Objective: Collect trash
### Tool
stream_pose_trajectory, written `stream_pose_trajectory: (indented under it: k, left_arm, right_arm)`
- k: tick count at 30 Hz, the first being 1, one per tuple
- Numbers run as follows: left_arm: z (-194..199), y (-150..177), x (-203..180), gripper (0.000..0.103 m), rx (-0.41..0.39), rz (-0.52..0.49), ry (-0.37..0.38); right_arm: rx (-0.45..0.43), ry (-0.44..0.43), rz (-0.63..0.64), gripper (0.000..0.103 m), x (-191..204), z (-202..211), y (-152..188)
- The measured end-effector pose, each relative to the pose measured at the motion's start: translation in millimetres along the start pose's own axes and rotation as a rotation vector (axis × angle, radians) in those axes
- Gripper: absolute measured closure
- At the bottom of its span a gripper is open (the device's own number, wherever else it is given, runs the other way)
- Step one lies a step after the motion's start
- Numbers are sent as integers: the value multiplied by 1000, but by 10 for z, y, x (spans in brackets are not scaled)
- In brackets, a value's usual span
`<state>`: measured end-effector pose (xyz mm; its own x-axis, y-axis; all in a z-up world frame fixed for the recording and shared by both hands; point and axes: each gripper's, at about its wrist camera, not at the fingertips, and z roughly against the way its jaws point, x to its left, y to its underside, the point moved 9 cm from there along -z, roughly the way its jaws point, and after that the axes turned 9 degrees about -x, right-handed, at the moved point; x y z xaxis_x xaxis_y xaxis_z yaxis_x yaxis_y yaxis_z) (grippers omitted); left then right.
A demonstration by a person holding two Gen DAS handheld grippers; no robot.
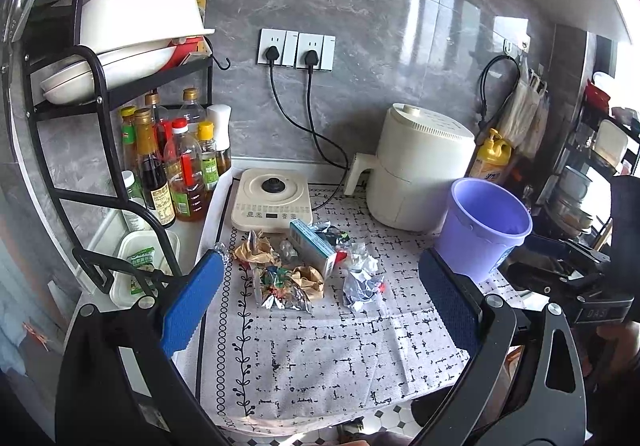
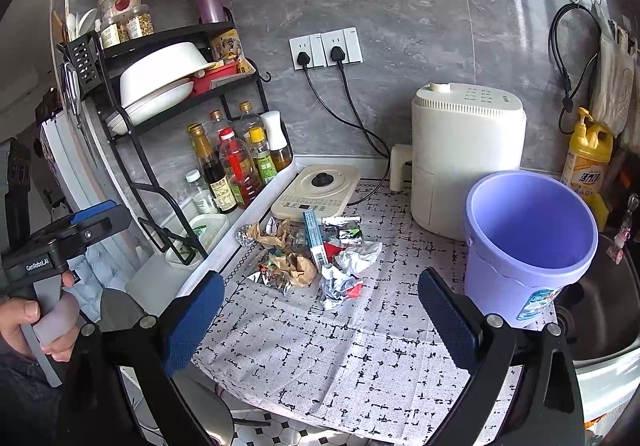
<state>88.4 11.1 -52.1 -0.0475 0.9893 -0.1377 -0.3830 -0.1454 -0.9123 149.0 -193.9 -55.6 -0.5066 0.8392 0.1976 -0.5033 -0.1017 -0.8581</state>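
A pile of trash lies on the patterned cloth (image 1: 320, 358): a teal carton (image 1: 312, 251), crumpled brown paper (image 1: 308, 280), foil wrappers (image 1: 286, 302) and crumpled white paper (image 1: 362, 284). The pile also shows in the right wrist view, with the carton (image 2: 316, 242) and the white paper (image 2: 340, 282). A purple bucket (image 1: 484, 224) stands to the right of the pile, empty inside (image 2: 528, 234). My left gripper (image 1: 320, 306) is open and empty just before the pile. My right gripper (image 2: 320, 318) is open and empty, short of the pile.
A cream induction cooker (image 1: 270, 200) and a white air fryer (image 1: 420, 166) stand behind the trash. A black rack with oil and sauce bottles (image 1: 168, 170) is at the left. A yellow detergent bottle (image 2: 586, 154) and a sink (image 2: 604, 310) are at the right.
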Motion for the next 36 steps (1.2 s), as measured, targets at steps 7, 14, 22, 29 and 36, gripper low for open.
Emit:
stream_pose_trajectory:
  k: [7,14,22,29,36]
  left_arm:
    - [-291,68,56,6,37,16,0]
    - [-654,183,165,6,83,52,-7]
    - [-1115,366,260,16,152,66,-17]
    - [-1590,710,438,34,250,116,-42]
    - [-1932,1130,698,48,344,172,-105]
  right_arm:
    - [32,9,-12,14,-121,-227,48]
    - [97,-12,-35,26,-268,-623,125]
    - [185,-44,-36,35,-381,-1172,242]
    - [263,-69,-43,42,-470,-1625,395]
    - [331,-105,-42,49,-530,-2007,514]
